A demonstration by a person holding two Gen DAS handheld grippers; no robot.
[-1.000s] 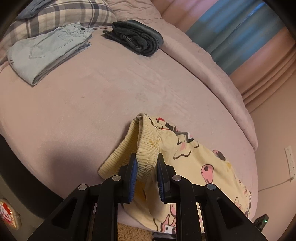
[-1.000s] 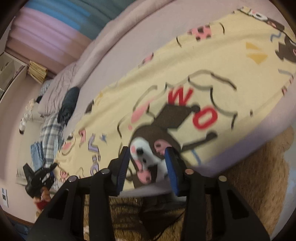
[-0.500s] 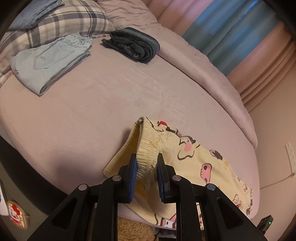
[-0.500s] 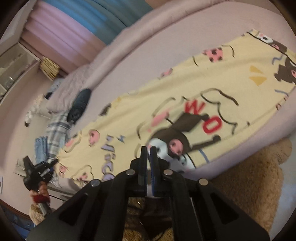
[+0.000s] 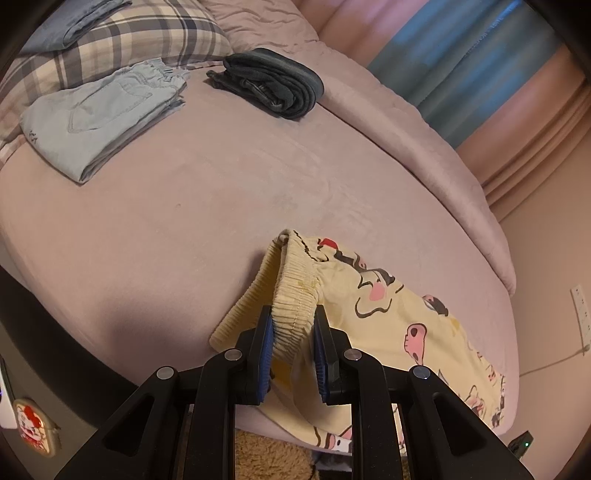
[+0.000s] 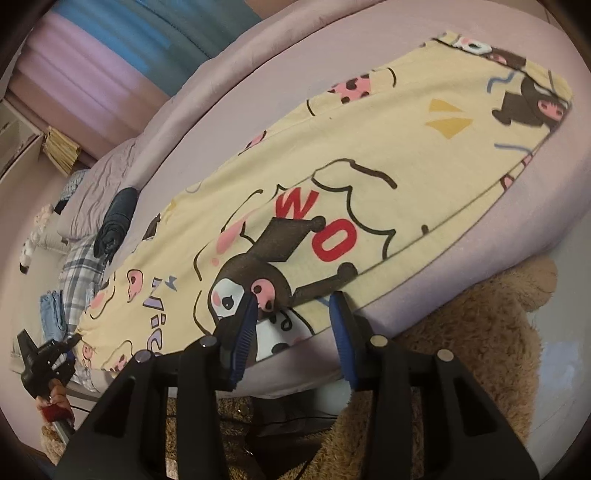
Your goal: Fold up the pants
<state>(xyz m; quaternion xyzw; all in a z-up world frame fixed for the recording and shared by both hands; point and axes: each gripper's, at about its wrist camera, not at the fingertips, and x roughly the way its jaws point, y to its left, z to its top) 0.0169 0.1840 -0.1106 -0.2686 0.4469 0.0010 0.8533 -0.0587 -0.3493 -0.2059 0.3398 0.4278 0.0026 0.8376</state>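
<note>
right gripper [image 6: 291, 325] now spread again after brief closing, at 6 o'clock edge of pants [image 6: 369, 177]; left gripper [image 5: 293, 343] still pinching waistband [image 5: 295, 295]; regrasp likely needed.

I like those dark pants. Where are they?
In the left wrist view the dark pants lie folded at the far side of the bed, right of the light blue pants and beside the plaid pillow.

Plaid pillow [image 5: 122, 33] – brown rug [image 6: 461, 350]

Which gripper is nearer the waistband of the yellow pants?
Left. The left gripper straddles the waistband; the right gripper is open at the pants' long edge, far along.
</note>
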